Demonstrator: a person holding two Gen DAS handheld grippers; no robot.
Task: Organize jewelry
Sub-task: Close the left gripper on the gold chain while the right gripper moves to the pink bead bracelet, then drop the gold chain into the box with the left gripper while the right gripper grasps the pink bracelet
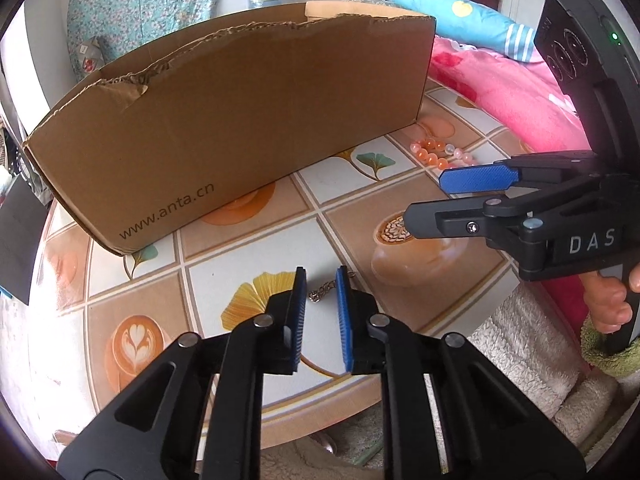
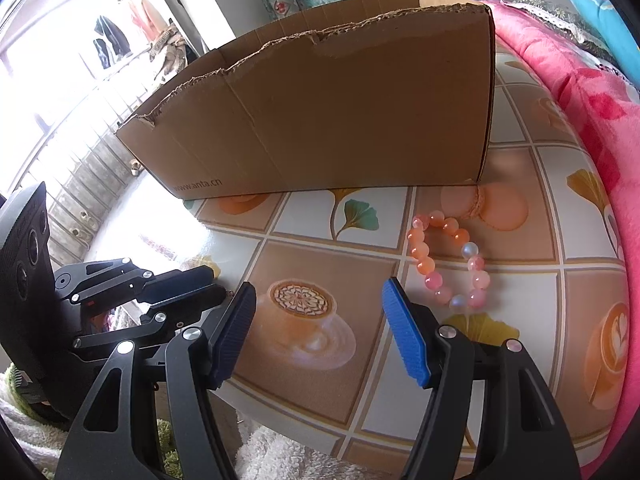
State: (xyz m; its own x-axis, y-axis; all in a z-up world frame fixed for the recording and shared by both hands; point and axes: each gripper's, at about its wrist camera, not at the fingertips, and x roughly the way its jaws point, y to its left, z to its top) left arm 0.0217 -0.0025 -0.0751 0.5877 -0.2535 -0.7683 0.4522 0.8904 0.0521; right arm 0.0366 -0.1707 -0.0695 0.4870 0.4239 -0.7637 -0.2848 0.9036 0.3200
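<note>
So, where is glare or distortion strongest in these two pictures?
Right wrist view: the window at the left is blown out white, with glare on the table below it. Left wrist view: even light, but the fisheye bows the cardboard box and darkens the corners.

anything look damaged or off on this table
The box has a ragged, torn top edge where its flaps were ripped off. The bead bracelet and a chain lie loose on the table rather than inside it.
</note>
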